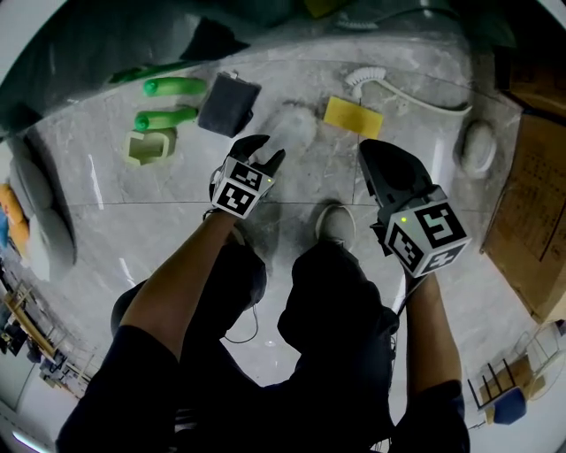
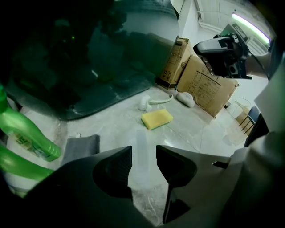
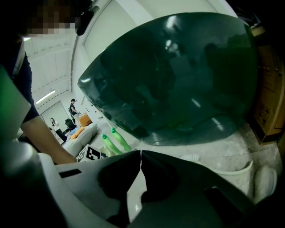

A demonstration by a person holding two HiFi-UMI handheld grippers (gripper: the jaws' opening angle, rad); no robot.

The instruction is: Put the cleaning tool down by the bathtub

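Observation:
My left gripper (image 1: 265,152) hangs over the marble floor by the dark green bathtub (image 1: 265,18), jaws wide apart. A pale, blurred white cleaning tool (image 1: 292,129) lies on the floor just past its fingertips. In the left gripper view the white tool (image 2: 141,149) shows in the gap of the left gripper (image 2: 143,153), and neither pad presses on it. My right gripper (image 1: 371,152) hovers further right with its jaws together and nothing in them. The right gripper (image 3: 140,153) faces the bathtub's wall (image 3: 178,80).
On the floor by the tub lie a yellow sponge (image 1: 353,116), a long-handled white brush (image 1: 364,80), a grey pad (image 1: 228,103), two green bottles (image 1: 177,87) and a white oval thing (image 1: 478,146). Cardboard boxes (image 1: 531,203) stand at the right. My shoe (image 1: 336,221) is below the grippers.

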